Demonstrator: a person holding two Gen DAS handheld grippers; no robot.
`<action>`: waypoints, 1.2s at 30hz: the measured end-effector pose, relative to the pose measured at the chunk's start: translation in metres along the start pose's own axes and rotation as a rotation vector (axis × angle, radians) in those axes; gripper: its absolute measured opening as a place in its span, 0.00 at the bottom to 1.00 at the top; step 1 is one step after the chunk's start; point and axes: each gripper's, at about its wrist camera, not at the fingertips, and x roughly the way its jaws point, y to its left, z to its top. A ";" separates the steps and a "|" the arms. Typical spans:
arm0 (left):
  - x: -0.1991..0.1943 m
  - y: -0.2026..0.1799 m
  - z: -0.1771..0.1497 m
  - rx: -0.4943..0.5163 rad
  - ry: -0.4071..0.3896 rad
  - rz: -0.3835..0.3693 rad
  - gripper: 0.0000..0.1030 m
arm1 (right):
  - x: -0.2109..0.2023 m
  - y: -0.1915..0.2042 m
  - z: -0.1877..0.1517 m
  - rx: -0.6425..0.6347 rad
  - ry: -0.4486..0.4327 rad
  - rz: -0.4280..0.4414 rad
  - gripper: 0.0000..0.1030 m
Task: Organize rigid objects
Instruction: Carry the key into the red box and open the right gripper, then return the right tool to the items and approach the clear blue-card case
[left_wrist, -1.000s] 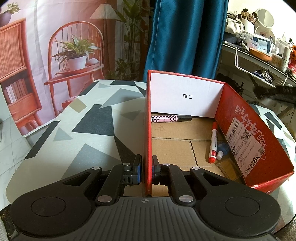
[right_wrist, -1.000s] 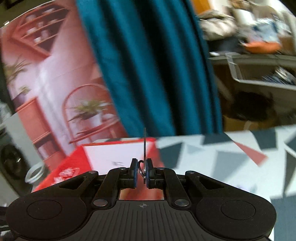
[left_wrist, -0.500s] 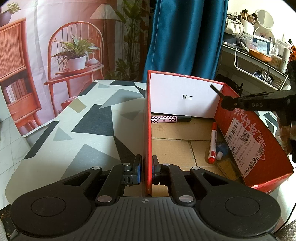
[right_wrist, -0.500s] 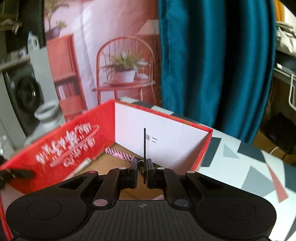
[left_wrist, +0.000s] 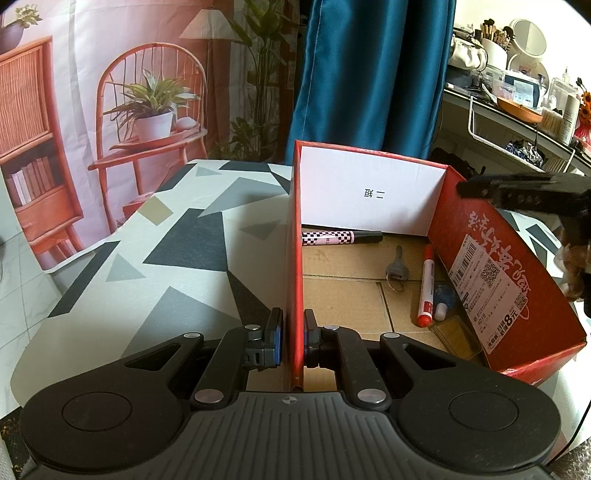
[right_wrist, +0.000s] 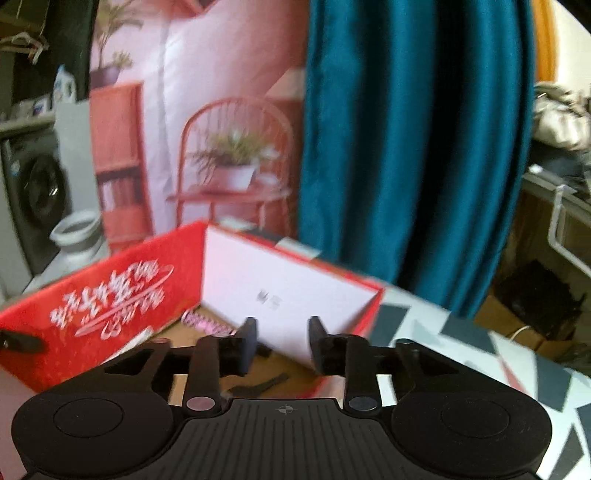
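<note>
A red cardboard box (left_wrist: 480, 258) stands open on the patterned table. My left gripper (left_wrist: 291, 332) is shut on the box's near left wall. Inside the box lie a pink checkered marker (left_wrist: 328, 238), a red-capped white marker (left_wrist: 426, 291) and a grey key (left_wrist: 397, 267) with a wire ring. My right gripper (right_wrist: 282, 332) hovers over the box (right_wrist: 110, 306), its jaws opening with nothing between them. The key (right_wrist: 258, 386) lies on the cardboard floor below it. One of its fingers (left_wrist: 517, 192) reaches in above the right wall in the left wrist view.
A small blue item (left_wrist: 445, 295) and a white stub (left_wrist: 440, 314) lie beside the red-capped marker. A teal curtain (left_wrist: 369, 74) and a printed backdrop hang behind the table (left_wrist: 166, 258). Cluttered shelves (left_wrist: 517, 103) stand at the right.
The right gripper swung over the box while shut on the key. Its jaws have since parted, and the key now lies on the box floor. The left gripper has not moved.
</note>
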 end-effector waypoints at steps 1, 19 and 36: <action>0.000 0.000 0.000 0.000 0.000 0.000 0.11 | -0.006 -0.003 0.000 0.007 -0.027 -0.028 0.57; -0.001 0.001 0.000 0.002 -0.001 0.002 0.11 | -0.072 -0.096 -0.098 0.367 -0.117 -0.354 1.00; -0.001 0.002 -0.001 0.000 -0.002 0.001 0.11 | -0.080 -0.084 -0.170 0.350 0.117 -0.366 1.00</action>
